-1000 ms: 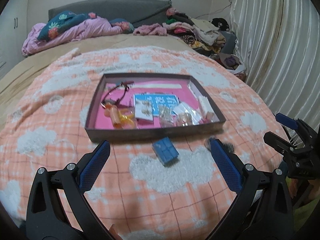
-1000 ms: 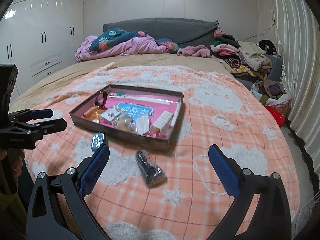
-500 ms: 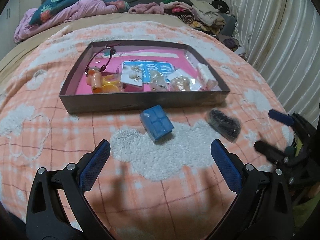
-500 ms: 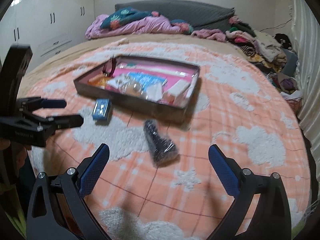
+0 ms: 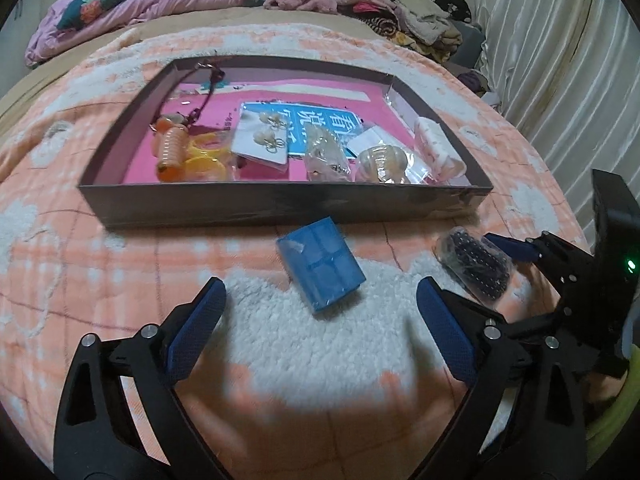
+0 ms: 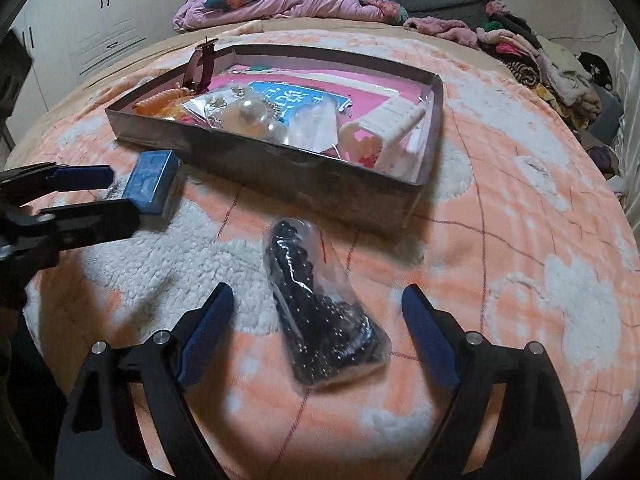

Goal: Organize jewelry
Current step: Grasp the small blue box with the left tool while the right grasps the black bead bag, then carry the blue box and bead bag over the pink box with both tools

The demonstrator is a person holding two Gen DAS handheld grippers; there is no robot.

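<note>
Bed (image 5: 48, 92) with an orange-and-white plaid blanket (image 5: 120, 264) spread over it; clothes are heaped toward twelve o'clock in both wrist views. On the blanket rests a shallow grey tray (image 5: 280, 206) with a pink floor, holding an orange spiral hair tie (image 5: 172, 152), a card of earrings (image 5: 266, 142), several clear packets of jewelry (image 5: 326, 156) and a white hair clip (image 5: 438, 148).

Left gripper (image 5: 320, 316): jaws wide apart and closing, pads touching nothing. A small blue box (image 5: 320, 266) lies on the blanket just in front of the tray's near wall, toward twelve o'clock of the fingertips and not yet between them.

Right gripper (image 6: 316, 320): jaws apart and closing. A clear bag of black beads (image 6: 320, 312) lies on the blanket between the pads, its near end level with the fingertips; neither pad presses on it. In the left wrist view this bag (image 5: 476, 268) sits at three o'clock of the blue box, just beside the right gripper's fingers (image 5: 508, 248).
</note>
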